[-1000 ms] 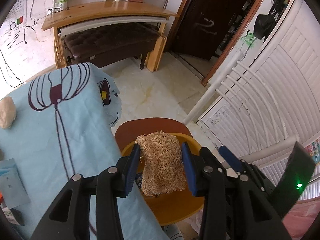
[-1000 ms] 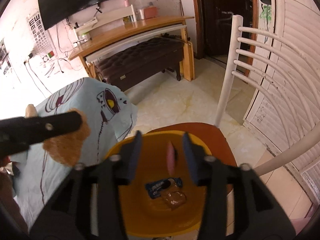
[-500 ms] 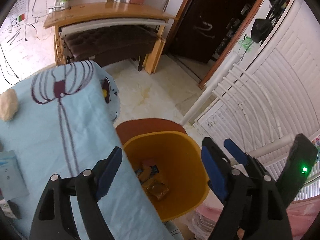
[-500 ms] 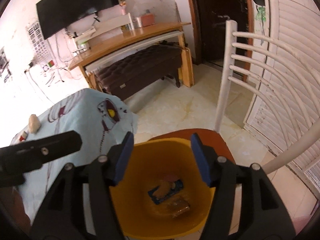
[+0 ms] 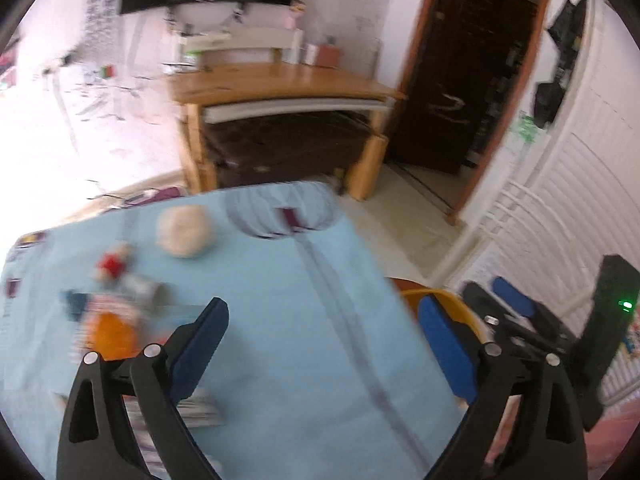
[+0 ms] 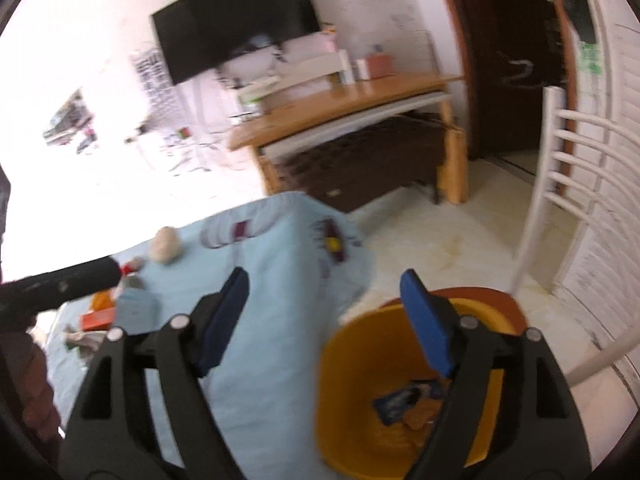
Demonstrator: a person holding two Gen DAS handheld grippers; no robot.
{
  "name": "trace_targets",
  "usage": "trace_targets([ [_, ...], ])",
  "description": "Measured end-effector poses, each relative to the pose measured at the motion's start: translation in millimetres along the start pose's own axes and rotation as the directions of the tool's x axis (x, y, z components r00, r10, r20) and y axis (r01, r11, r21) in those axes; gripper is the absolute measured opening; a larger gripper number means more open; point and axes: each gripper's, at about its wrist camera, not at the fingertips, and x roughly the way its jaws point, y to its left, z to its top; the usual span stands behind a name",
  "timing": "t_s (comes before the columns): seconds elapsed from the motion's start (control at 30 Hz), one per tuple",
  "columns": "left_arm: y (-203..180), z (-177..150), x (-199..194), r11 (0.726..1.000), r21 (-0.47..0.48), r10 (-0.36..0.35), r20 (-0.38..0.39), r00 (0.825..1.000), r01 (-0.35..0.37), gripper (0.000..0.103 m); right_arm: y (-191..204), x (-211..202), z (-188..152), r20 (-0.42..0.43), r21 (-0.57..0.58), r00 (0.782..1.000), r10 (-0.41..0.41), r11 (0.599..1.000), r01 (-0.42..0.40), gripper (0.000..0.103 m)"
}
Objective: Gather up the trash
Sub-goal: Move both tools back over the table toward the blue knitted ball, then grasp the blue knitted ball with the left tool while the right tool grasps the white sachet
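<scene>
My left gripper [image 5: 322, 344] is open and empty above the light blue tablecloth [image 5: 280, 320]. Blurred trash lies at its left: an orange item [image 5: 108, 330], a red-and-tan scrap [image 5: 110, 266], a silvery wrapper [image 5: 140, 286], papers [image 5: 192, 404] and a beige lump [image 5: 184, 230]. My right gripper [image 6: 324, 320] is open and empty, straddling the table edge and the yellow bin [image 6: 360, 360], which holds a blue wrapper [image 6: 396, 402] and brown scraps [image 6: 418, 420]. The bin's rim [image 5: 448, 300] shows in the left wrist view.
The bin stands on a brown chair seat [image 6: 500, 300] with a white slatted back [image 6: 560, 184]. A wooden desk [image 6: 340, 108] with a dark bench under it stands behind. A dark door [image 5: 460, 72] is at the far right. The left gripper's arm [image 6: 60, 284] crosses the table.
The left gripper let the woven fibre pad drop into the bin, opened, then swung left over the table. The right gripper released its pink item, opened wide and also turned left.
</scene>
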Motion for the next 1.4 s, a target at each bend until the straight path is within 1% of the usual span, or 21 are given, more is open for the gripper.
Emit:
trace_targets([
  [0.07, 24, 2, -9, 0.999, -0.028, 0.045, 0.019, 0.999, -0.044, 0.091, 15, 5, -2, -0.014, -0.015, 0.999, 0.048, 0.999, -0.048, 0.079],
  [0.1, 42, 5, -14, 0.996, -0.05, 0.077, 0.029, 0.997, -0.076, 0.091, 21, 7, -3, -0.023, -0.021, 0.997, 0.071, 0.997, -0.071, 0.08],
  [0.2, 81, 10, -23, 0.986, -0.097, 0.137, 0.037, 0.99, -0.133, 0.091, 44, 19, -5, -0.065, -0.044, 0.99, 0.128, 0.99, -0.131, 0.08],
  [0.27, 110, 15, -28, 0.973, -0.127, 0.198, 0.036, 0.98, -0.192, 0.091, 61, 26, -6, -0.091, -0.065, 0.984, 0.153, 0.985, -0.159, 0.08],
  [0.3, 117, 15, -29, 0.97, -0.134, 0.211, 0.035, 0.977, -0.204, 0.091, 72, 31, -6, -0.108, -0.076, 0.979, 0.171, 0.981, -0.18, 0.08],
  [0.4, 146, 17, -28, 0.956, -0.145, 0.259, 0.009, 0.966, -0.255, 0.091, 94, 38, -5, -0.142, -0.092, 0.968, 0.209, 0.97, -0.223, 0.08],
  [0.47, 163, 16, -23, 0.947, -0.154, 0.283, -0.022, 0.959, -0.282, 0.091, 113, 45, -5, -0.168, -0.111, 0.959, 0.23, 0.962, -0.25, 0.082],
  [0.5, 173, 14, -18, 0.943, -0.162, 0.29, -0.036, 0.956, -0.292, 0.091, 120, 47, -5, -0.176, -0.119, 0.955, 0.24, 0.957, -0.263, 0.085],
  [0.53, 180, 12, -15, 0.942, -0.163, 0.291, -0.048, 0.956, -0.295, 0.092, 130, 49, -5, -0.185, -0.126, 0.948, 0.258, 0.951, -0.283, 0.088],
  [0.6, 190, 9, -7, 0.941, -0.166, 0.287, -0.063, 0.956, -0.294, 0.091, 142, 53, -5, -0.202, -0.131, 0.941, 0.273, 0.944, -0.302, 0.088],
  [0.67, 198, 6, 3, 0.937, -0.161, 0.299, -0.084, 0.951, -0.309, 0.091, 157, 61, -6, -0.221, -0.155, 0.941, 0.257, 0.943, -0.294, 0.088],
  [0.77, 209, 3, 16, 0.935, -0.173, 0.294, -0.108, 0.95, -0.309, 0.088, 171, 73, -8, -0.248, -0.185, 0.945, 0.212, 0.948, -0.261, 0.088],
  [0.83, 214, 3, 25, 0.938, -0.172, 0.281, -0.131, 0.951, -0.301, 0.08, 178, 79, -12, -0.258, -0.206, 0.95, 0.176, 0.951, -0.232, 0.088],
  [0.93, 216, 1, 36, 0.942, -0.179, 0.255, -0.163, 0.953, -0.283, 0.069, 184, 87, -14, -0.279, -0.216, 0.948, 0.153, 0.952, -0.217, 0.088],
  [1.03, 217, -2, 44, 0.946, -0.187, 0.23, -0.188, 0.955, -0.264, 0.062, 186, 98, -12, -0.299, -0.22, 0.947, 0.117, 0.957, -0.188, 0.088],
  [1.07, 217, -3, 47, 0.947, -0.188, 0.222, -0.194, 0.956, -0.259, 0.06, 186, 100, -12, -0.305, -0.216, 0.945, 0.117, 0.958, -0.188, 0.088],
  [1.13, 215, -5, 50, 0.95, -0.197, 0.202, -0.206, 0.958, -0.242, 0.054, 184, 104, -12, -0.314, -0.201, 0.943, 0.109, 0.963, -0.178, 0.088],
  [1.17, 215, -5, 51, 0.952, -0.2, 0.192, -0.209, 0.959, -0.234, 0.053, 182, 106, -12, -0.32, -0.195, 0.941, 0.107, 0.965, -0.176, 0.088],
  [1.33, 208, -8, 56, 0.957, -0.191, 0.176, -0.212, 0.961, -0.218, 0.039, 170, 115, -13, -0.35, -0.147, 0.93, 0.11, 0.974, -0.171, 0.088],
  [1.4, 206, -10, 58, 0.958, -0.192, 0.172, -0.215, 0.961, -0.214, 0.035, 163, 116, -14, -0.358, -0.118, 0.926, 0.122, 0.978, -0.174, 0.087],
])
